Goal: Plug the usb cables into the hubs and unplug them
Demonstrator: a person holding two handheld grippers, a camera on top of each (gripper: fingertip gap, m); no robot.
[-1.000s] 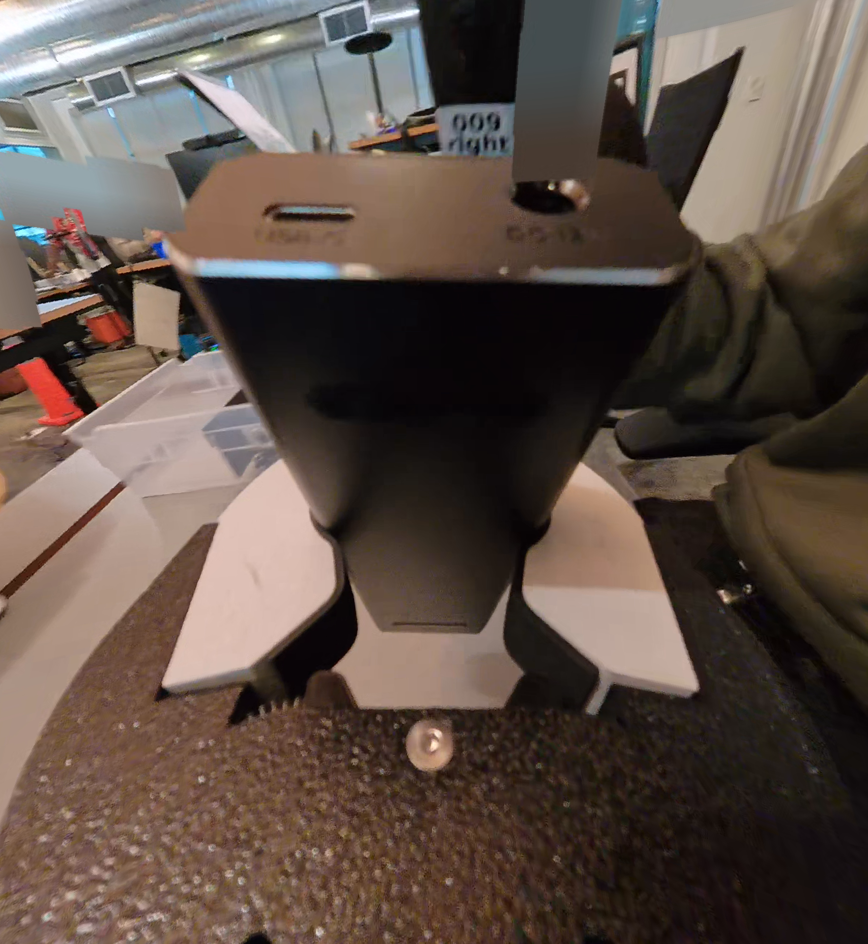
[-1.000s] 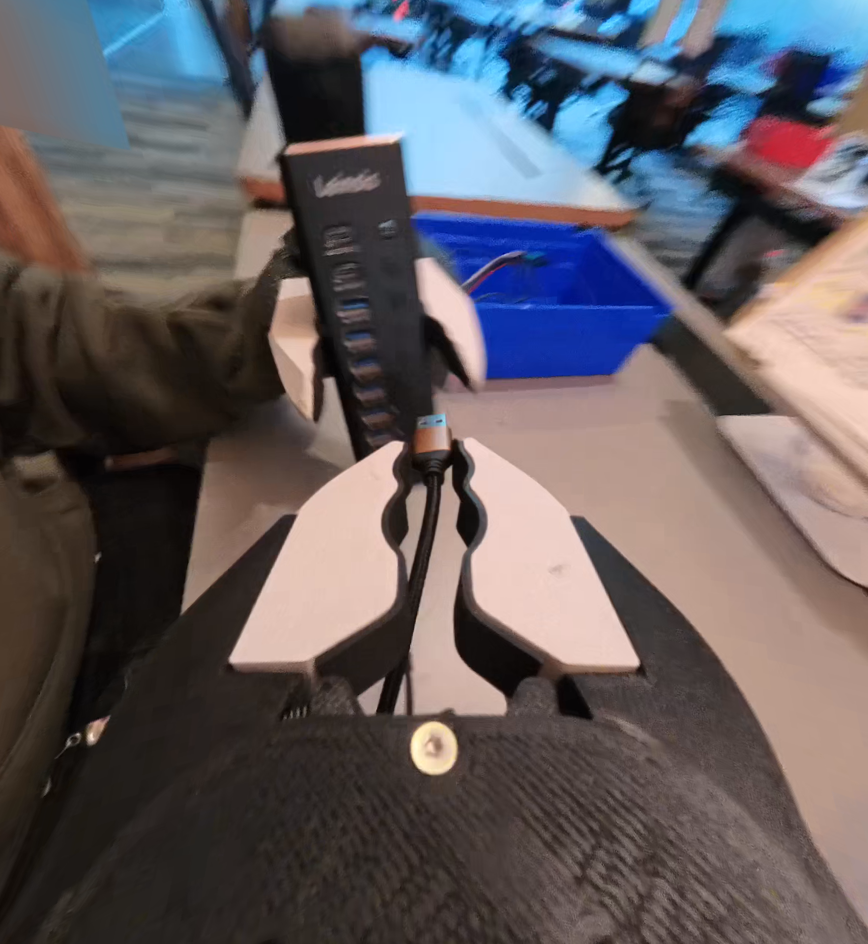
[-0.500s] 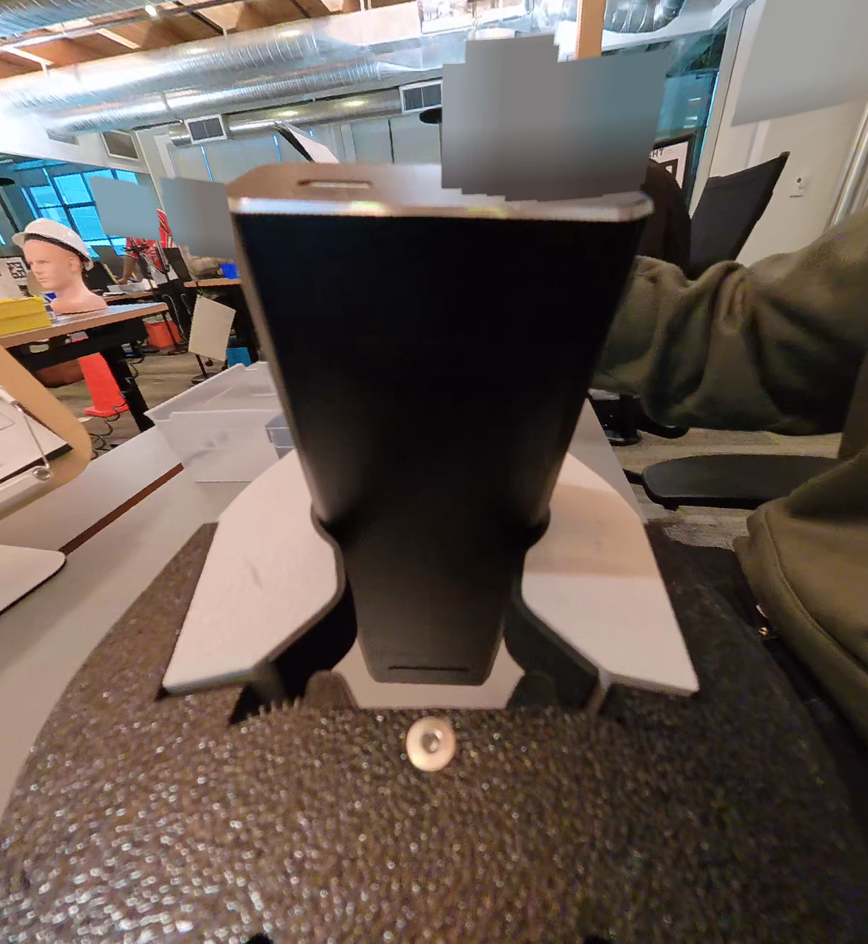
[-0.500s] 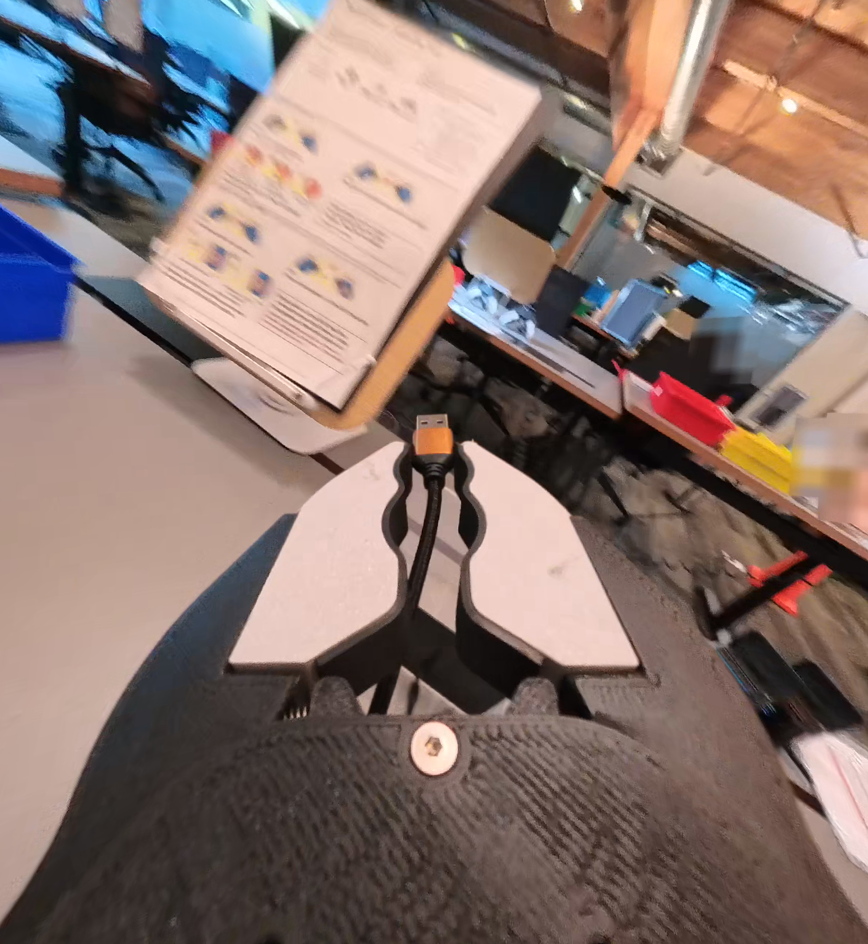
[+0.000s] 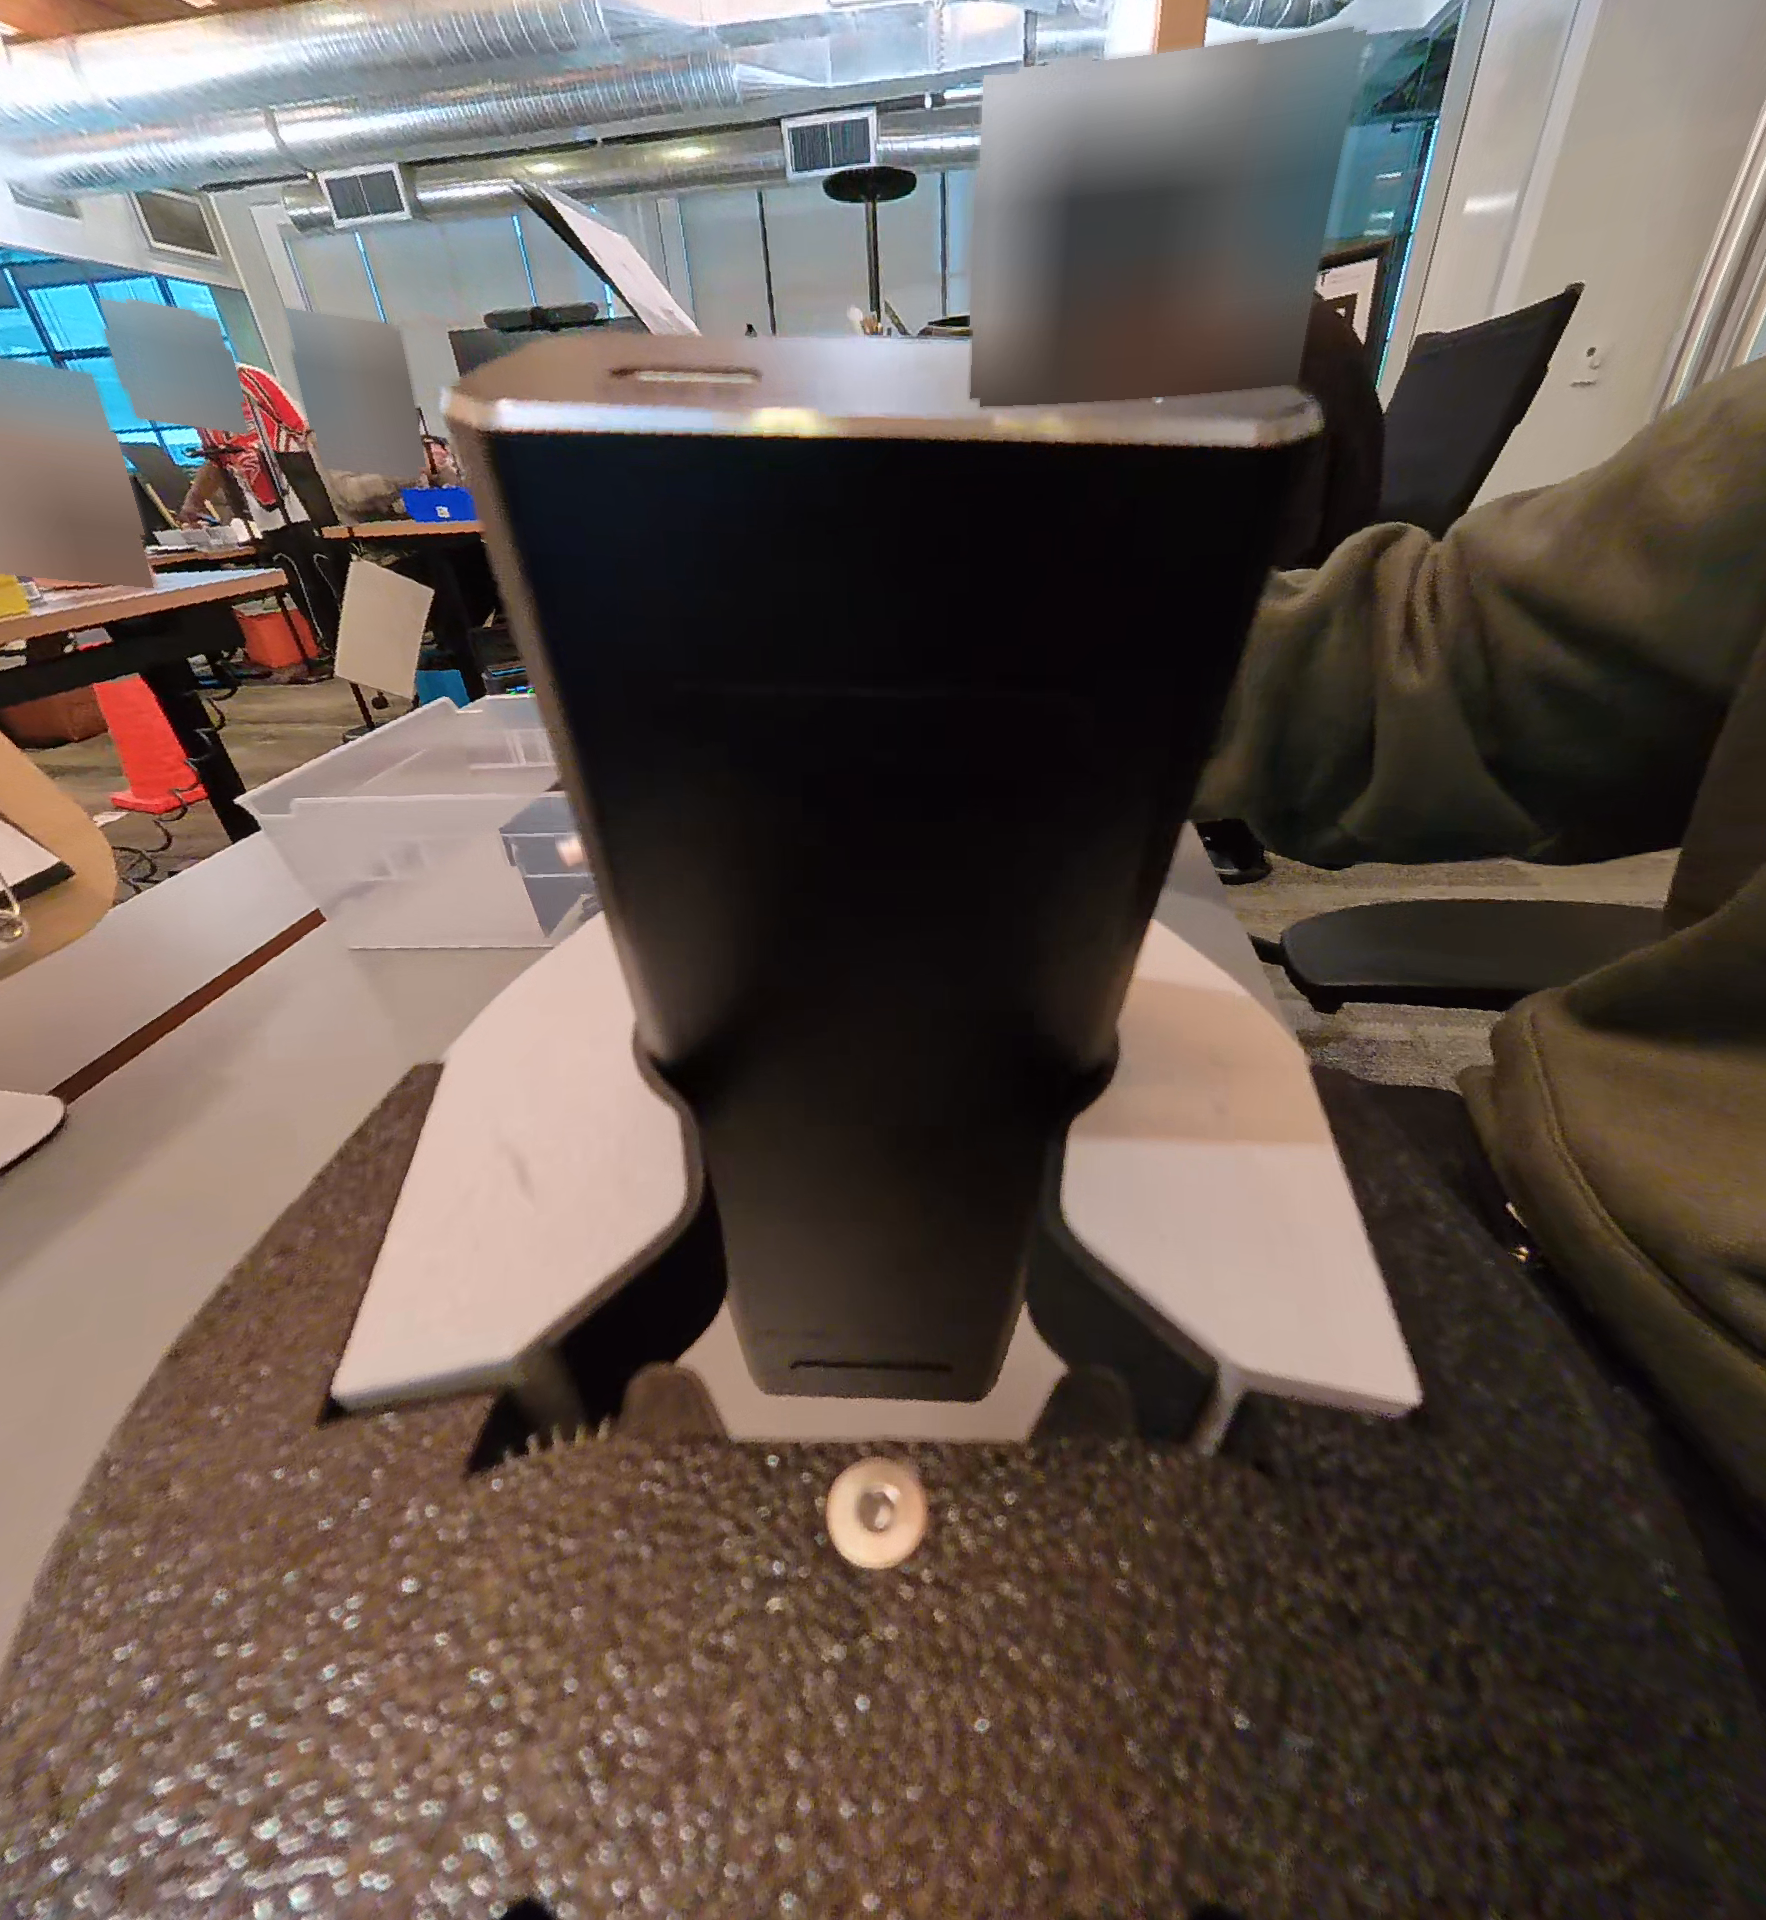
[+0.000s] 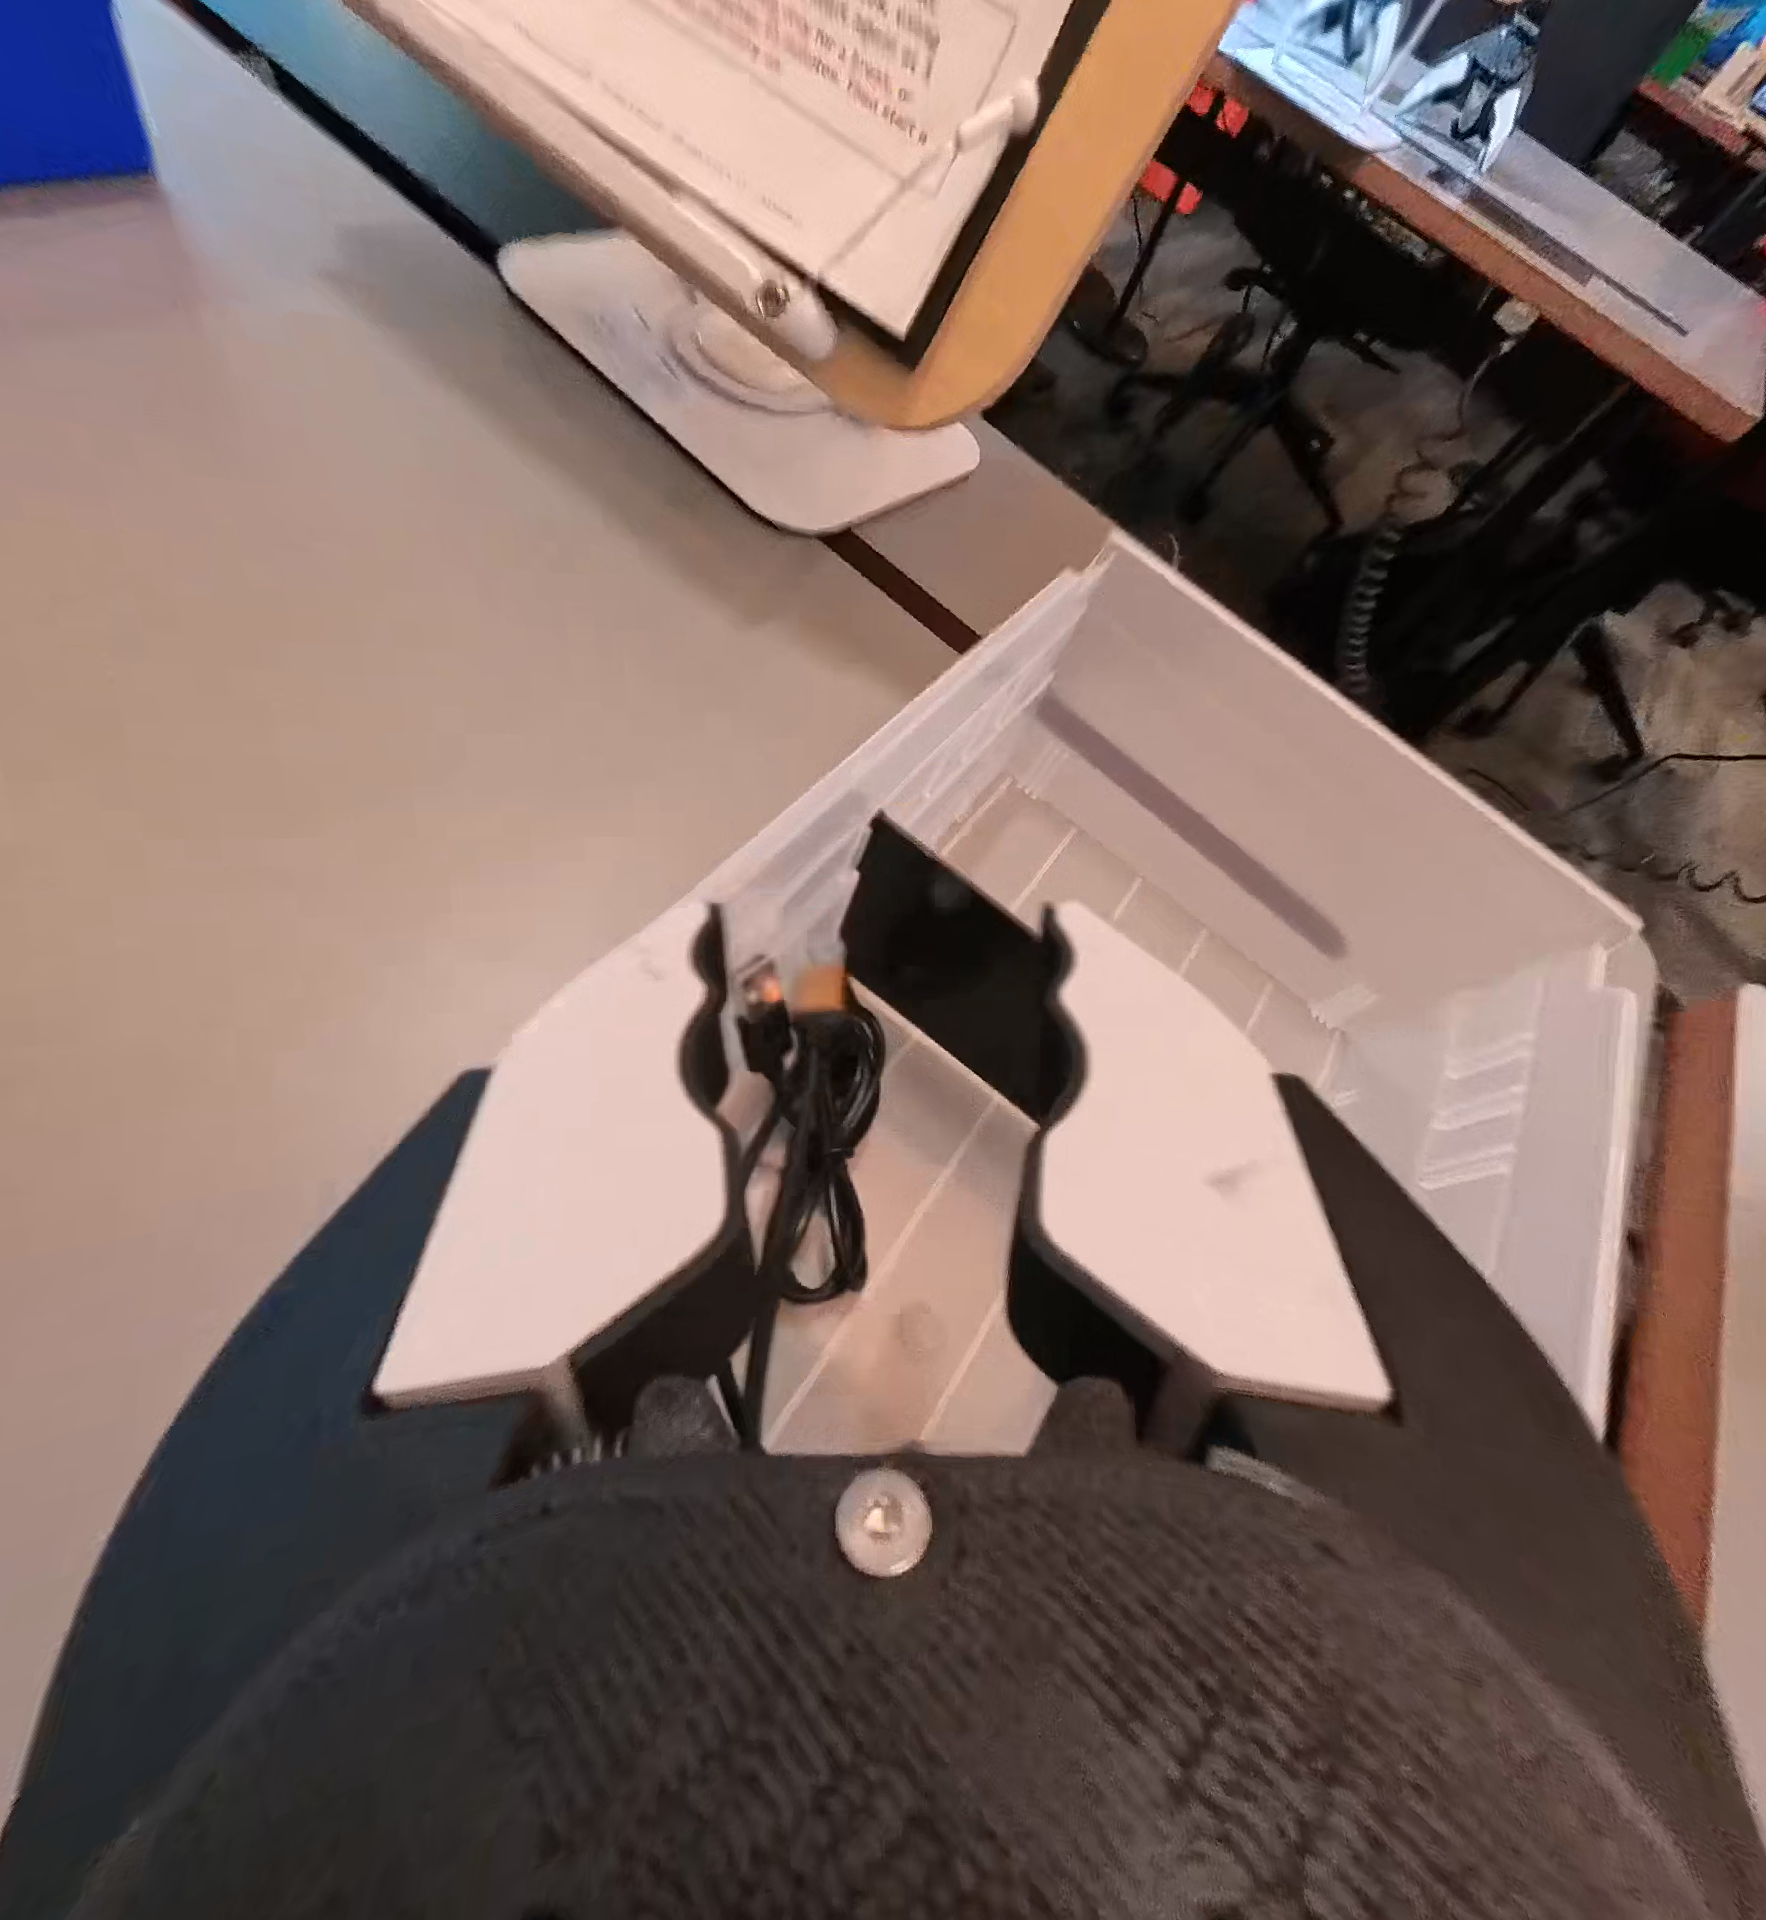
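My left gripper (image 5: 884, 987) is shut on a black USB hub (image 5: 879, 727) and holds it upright above the table; the hub's port side faces away and is hidden. My right gripper (image 6: 884, 935) is open and hovers over a clear plastic bin (image 6: 1326, 831). A black USB cable with orange plugs (image 6: 817, 1091) lies coiled in the bin between the fingers, close to the left finger (image 6: 588, 1174). A black block (image 6: 941, 966) also lies in the bin.
A tan document stand with a sheet (image 6: 858, 156) on a white base (image 6: 785, 436) stands on the grey table (image 6: 287, 675). A blue bin corner (image 6: 17, 83) is far left. The clear bin (image 5: 422, 831) and an olive sleeve (image 5: 1481, 675) show beside the hub. There is about 35 centimeters between the tips of the two grippers.
My right gripper has swung away from the hub to over the clear bin, opened, and let go of the cable, which now lies in the bin. The left gripper still holds the hub.
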